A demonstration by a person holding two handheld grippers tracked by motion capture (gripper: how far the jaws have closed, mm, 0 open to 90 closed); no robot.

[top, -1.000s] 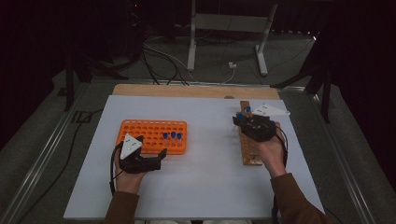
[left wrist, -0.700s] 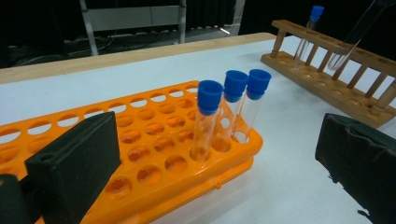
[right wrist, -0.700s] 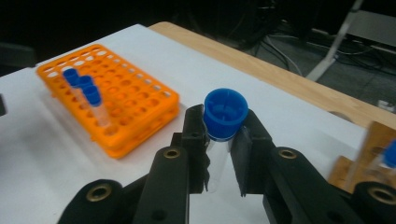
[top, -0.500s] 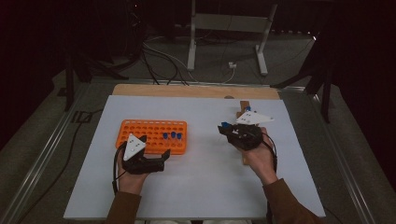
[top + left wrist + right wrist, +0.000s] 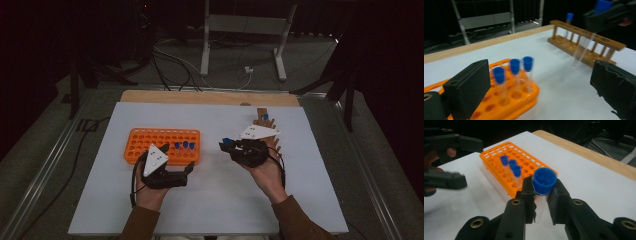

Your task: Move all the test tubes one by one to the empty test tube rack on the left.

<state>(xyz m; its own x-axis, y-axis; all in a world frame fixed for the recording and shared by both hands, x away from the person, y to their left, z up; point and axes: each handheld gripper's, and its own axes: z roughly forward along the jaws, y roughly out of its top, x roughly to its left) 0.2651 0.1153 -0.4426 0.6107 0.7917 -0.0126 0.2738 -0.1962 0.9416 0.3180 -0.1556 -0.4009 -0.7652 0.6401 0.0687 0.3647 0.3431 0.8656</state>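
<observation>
Scene: a person at a white tabletop [image 5: 210,210] moves capped test tubes from a wooden rack [image 5: 261,118] to an orange rack [image 5: 150,140].

What has just changed: the right hand-held gripper [image 5: 226,144] was over the wooden rack a second ago; it has since swung left across the tabletop and now hangs in the open space between the two racks.

Right hand-held gripper: clamped on a blue-capped tube [image 5: 543,185], its jaws pressing the clear glass just under the cap. The tube stands roughly upright in the grip, clear of the tabletop.

Left hand-held gripper: [image 5: 187,171] jaws apart with nothing between them, held just in front of the orange rack's near edge. It has crept a little to the right over the same second.

Orange rack: three blue-capped tubes [image 5: 511,167] stand together in neighbouring holes near its right end; the other holes are empty.

Wooden rack: one blue-capped tube [image 5: 569,17] remains at its far end.

What it means: the pick-up looks done and the carry is under way. The tube is judged to be headed for a free hole beside the three already seated, which calls for lining its tip up over the hole before lowering.
</observation>
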